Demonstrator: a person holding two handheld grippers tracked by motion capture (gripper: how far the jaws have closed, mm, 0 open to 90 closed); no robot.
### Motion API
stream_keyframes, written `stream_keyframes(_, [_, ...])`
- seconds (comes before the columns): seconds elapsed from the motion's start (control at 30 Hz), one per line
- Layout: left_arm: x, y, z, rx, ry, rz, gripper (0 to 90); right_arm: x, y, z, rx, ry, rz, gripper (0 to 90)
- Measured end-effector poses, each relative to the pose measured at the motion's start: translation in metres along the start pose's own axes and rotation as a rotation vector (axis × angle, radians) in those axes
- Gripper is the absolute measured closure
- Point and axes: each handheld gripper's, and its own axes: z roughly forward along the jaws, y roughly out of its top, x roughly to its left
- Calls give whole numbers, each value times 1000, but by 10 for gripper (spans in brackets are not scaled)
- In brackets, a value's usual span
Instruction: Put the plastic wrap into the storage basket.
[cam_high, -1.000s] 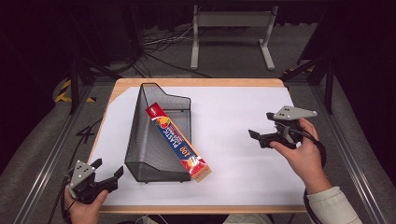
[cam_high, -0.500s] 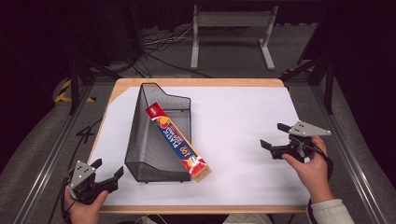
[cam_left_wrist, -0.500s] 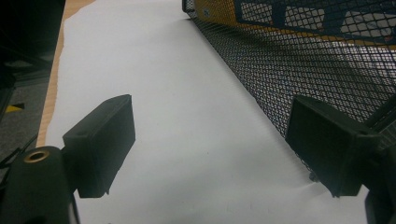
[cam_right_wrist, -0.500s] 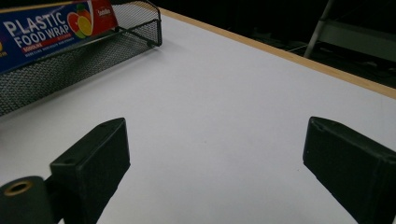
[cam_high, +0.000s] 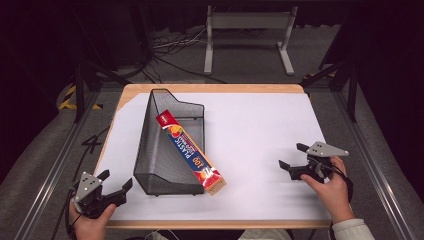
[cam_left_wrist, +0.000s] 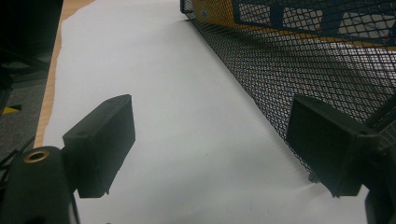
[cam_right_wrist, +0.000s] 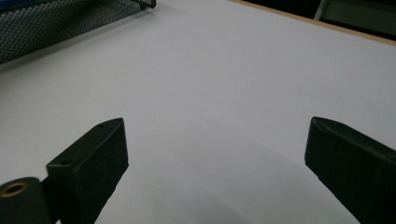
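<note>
Basket: a black wire-mesh basket (cam_high: 160, 160) lies on the left part of the white tabletop (cam_high: 260, 135), its long side running from near to far; the far end has a taller wall, the near end a lower one.
Contents: a long, narrow box (cam_high: 190, 152) lies slantwise in the basket, its far end resting inside and its near end sticking out over the basket's near right corner onto the tabletop.
Writing on the box: mostly blue with a red patch at the far end and an orange-red picture near the other end; "PLASTIC" and "100" can be read along it, the smaller print is too blurred to tell.
Left gripper: the left gripper (cam_high: 114, 186) is held at the near left corner of the tabletop, just beside the basket's near end, jaws spread apart and holding nothing; in the left gripper view (cam_left_wrist: 212, 140) the mesh wall runs close by one jaw.
Right gripper: the right gripper (cam_high: 292, 157) is held over the bare near right part of the tabletop, well apart from the basket, jaws wide and empty (cam_right_wrist: 215, 154).
Tabletop edge: a wooden rim shows along the far side.
</note>
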Motion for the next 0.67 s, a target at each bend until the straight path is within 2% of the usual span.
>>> stream_keyframes(0.27, [0,0,0,-1,-2,-1,166,-2,-16,5,45,22,44,64])
stream_keyframes(0.67, [1,-2,-3,-3,3,-7,167,-3,-16,8,68,35,54,64])
